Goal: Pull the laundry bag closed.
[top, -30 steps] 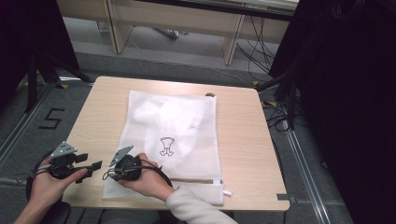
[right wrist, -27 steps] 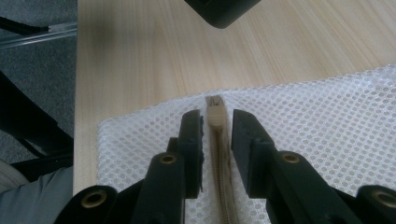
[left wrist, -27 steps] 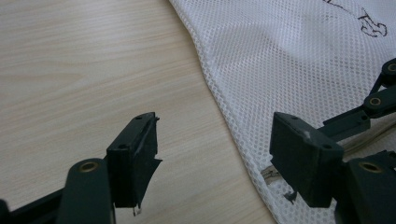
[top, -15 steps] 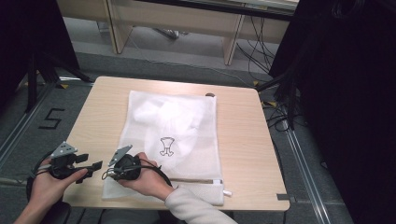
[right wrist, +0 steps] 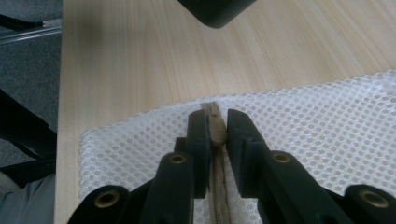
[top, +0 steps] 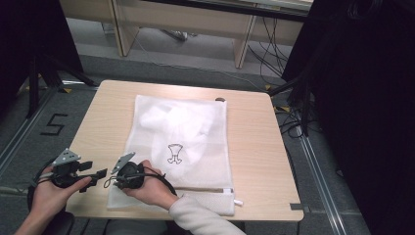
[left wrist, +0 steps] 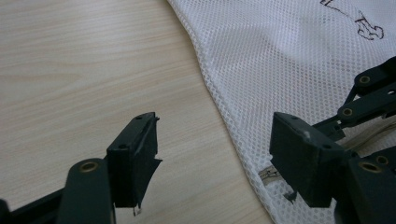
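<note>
Two tongs work a limp, light mesh bag point(top: 181, 147) lying flat on the bench point(top: 249, 147): the right tongs point(right wrist: 217, 128) have just closed on the zipper point(right wrist: 215, 123) at its near-left corner, while the left tongs point(left wrist: 212, 154) gape empty beside it.

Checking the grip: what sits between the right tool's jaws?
The beige zipper end of the white mesh bag, pinched by the right tool, in the right gripper view.

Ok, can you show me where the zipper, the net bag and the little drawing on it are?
zipper point(right wrist: 216, 128), right gripper view, its end between the jaws.
net bag point(top: 195, 161), high view, middle mesh.
drawing point(top: 174, 153), high view, black outline.
</note>
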### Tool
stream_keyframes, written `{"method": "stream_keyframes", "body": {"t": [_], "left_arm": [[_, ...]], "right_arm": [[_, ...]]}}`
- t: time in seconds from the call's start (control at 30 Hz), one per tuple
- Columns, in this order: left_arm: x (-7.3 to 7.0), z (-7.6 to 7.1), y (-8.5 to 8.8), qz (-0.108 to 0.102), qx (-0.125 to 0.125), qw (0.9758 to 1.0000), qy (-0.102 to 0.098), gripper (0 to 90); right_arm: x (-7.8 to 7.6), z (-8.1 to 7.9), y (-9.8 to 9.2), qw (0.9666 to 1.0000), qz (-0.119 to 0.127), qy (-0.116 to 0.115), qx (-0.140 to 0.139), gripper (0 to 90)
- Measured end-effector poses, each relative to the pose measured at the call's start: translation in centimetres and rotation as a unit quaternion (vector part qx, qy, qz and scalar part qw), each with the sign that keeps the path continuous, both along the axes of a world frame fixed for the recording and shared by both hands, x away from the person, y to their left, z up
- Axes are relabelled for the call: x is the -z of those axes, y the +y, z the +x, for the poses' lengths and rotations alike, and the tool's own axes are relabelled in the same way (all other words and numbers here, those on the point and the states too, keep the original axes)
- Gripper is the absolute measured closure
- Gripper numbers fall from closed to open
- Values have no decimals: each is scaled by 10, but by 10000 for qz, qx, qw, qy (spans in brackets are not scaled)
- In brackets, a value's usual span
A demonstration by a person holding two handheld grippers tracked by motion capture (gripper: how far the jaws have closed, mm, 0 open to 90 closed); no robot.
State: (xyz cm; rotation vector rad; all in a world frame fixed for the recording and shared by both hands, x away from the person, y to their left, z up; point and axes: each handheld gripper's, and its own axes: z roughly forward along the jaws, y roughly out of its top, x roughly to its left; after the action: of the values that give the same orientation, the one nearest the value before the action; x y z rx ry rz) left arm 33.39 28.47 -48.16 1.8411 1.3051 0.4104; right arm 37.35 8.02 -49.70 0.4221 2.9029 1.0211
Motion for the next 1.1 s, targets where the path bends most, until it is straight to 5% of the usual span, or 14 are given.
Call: {"method": "stream_keyframes", "body": {"t": [0.03,0.3,0.47,0.57,0.7,1.1], "left_arm": [[0,0,0,-1,2,10000,-2,319],[-2,-1,2,15,-71,10000,-54,322],[-3,-3,3,-84,-85,9999,-81,324],[-5,-7,6,-289,-109,9992,-273,326],[-11,-8,3,-451,79,9975,-541,334],[-11,-8,-3,-768,476,9942,-588,334]], "right_arm": [[1,3,1,9998,0,-129,-156,812],[-2,3,0,9999,28,-35,-102,819],[-9,7,-2,9998,77,-59,-146,820],[-16,11,-6,9998,159,-1,-106,820],[-22,13,-8,9998,185,-7,-90,821],[-42,25,-18,9995,300,4,92,821]]}}
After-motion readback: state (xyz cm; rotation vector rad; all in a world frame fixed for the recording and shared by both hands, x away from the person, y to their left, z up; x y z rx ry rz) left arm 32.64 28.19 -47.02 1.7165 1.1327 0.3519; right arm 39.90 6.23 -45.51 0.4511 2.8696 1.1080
